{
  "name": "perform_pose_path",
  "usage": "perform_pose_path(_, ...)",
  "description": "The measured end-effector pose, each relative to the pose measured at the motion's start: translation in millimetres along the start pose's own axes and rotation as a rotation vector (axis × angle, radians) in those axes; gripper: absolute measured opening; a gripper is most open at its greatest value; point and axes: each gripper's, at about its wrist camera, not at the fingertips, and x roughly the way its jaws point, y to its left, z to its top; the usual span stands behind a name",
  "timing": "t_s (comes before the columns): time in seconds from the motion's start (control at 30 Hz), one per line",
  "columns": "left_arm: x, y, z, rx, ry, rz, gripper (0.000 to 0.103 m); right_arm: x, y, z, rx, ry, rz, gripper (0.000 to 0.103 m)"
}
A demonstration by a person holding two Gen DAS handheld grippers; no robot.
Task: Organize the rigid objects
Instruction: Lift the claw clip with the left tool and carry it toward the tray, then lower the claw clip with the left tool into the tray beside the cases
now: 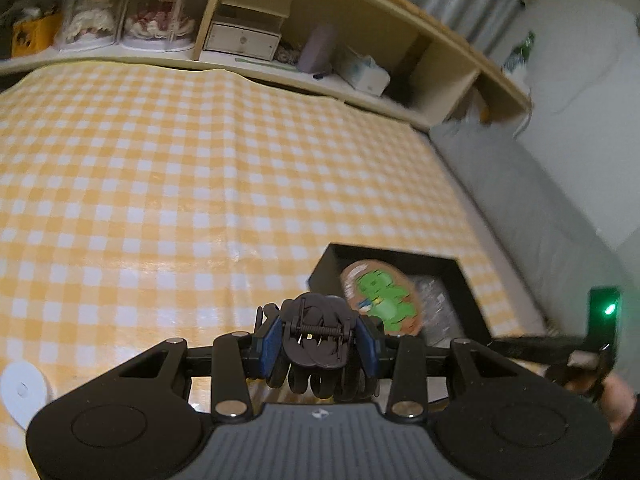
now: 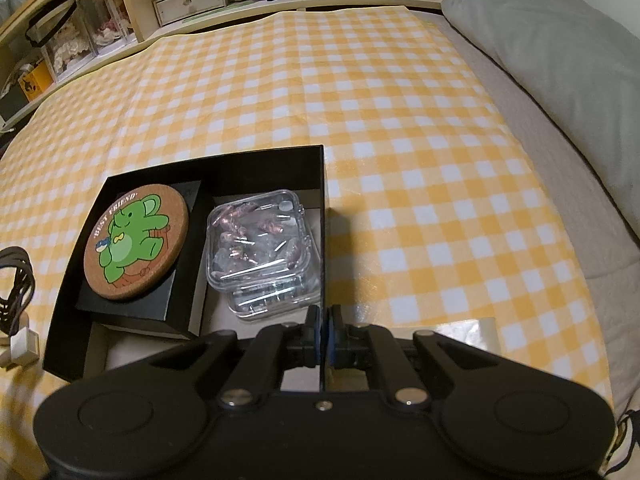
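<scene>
Open checked cloth (image 2: 400,120) is lying clear beyond the box (image 2: 320,184). The coaster (image 2: 136,240) and clear case (image 2: 260,240) are filling it; a pillow (image 2: 560,60) is blocking the right.

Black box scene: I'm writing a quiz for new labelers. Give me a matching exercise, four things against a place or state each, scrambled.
Things:
1. hair claw clip
2. cork coaster
3. clear plastic case
4. right gripper

Places or states:
A. right part of the black box
B. shut on the box's right wall
C. between the left gripper pads
D. on a smaller black box, left part

Pairs: 1-C, 2-D, 3-A, 4-B
</scene>
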Motion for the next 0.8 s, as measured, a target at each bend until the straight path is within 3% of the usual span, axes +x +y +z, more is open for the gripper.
perform_pose_path(0.1, -2.6, -5.4, 1.5, -0.022, -0.012, -0.024, 0.041, -3.3, -0.1, 4.2, -0.003, -0.012, 0.004, 0.005)
perform_pose_path(0.17, -2.9, -7.1, 1.6, -0.040, -0.018, -0.038, 0.041, -7.4, -2.4, 7.6, 0.000, -0.023, 0.010, 0.018)
perform_pose_path(0.2, -2.7, -8.4, 1.6, -0.051, -0.019, -0.044, 0.041, -8.0, -3.4, 10.7, 0.005, -0.030, 0.012, 0.019)
perform_pose_path(0.3, -1.7, -10.8, 1.5, -0.077, -0.024, -0.060, 0.041, -5.9, -7.5, 19.7, 0.011, -0.045, 0.008, 0.014)
perform_pose_path(0.37, -0.5, -13.7, 1.2, -0.099, -0.023, -0.072, 0.041, -2.3, -10.0, 24.0, 0.018, -0.035, 0.041, 0.005)
perform_pose_path(0.6, 5.9, -41.8, -6.0, -0.138, -0.045, -0.066, 0.041, 1.8, -5.9, 26.0, -0.010, -0.026, 0.039, 0.004)
perform_pose_path(0.8, 31.4, -72.9, -21.7, -0.203, -0.019, -0.083, 0.041, 2.7, -6.9, 27.1, -0.004, -0.018, 0.038, 0.004)
